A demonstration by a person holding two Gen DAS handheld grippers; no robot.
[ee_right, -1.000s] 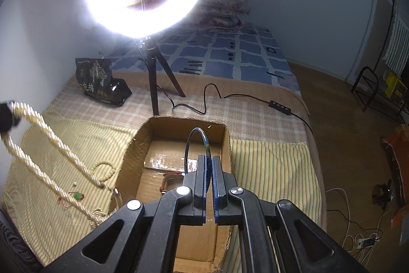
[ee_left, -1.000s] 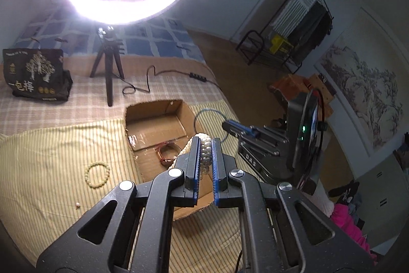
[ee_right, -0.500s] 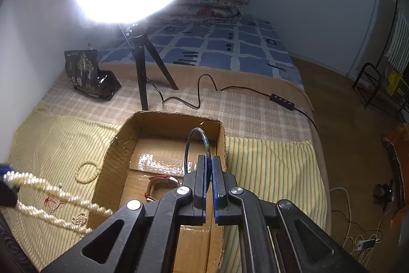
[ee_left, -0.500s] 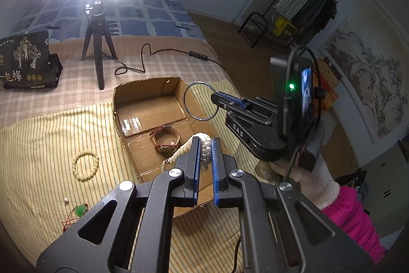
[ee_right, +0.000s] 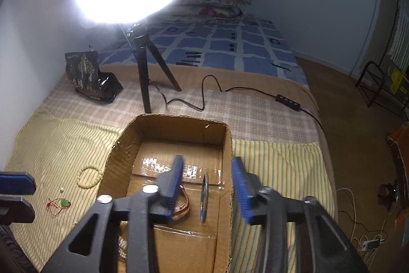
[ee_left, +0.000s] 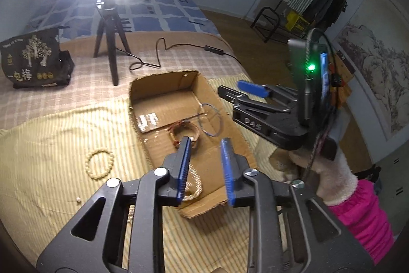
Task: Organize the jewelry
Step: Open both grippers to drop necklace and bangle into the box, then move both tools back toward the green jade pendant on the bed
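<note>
An open cardboard box lies on the yellow striped cloth. My left gripper is open above its near end; the pearl necklace lies in the box below it. My right gripper is open over the box; it also shows in the left wrist view. The thin blue bangle is loose in the box, seen edge-on in the right wrist view. A brown bracelet lies on the box floor. A cream bead bracelet lies on the cloth left of the box.
A green pendant on red cord and a loose pearl lie on the cloth. A ring light on a tripod stands behind the box, with its cable. A black bag sits at the back left.
Both grippers have opened. The pearl necklace has dropped from the left gripper into the box, and the blue bangle has left the right gripper and is in the box.
</note>
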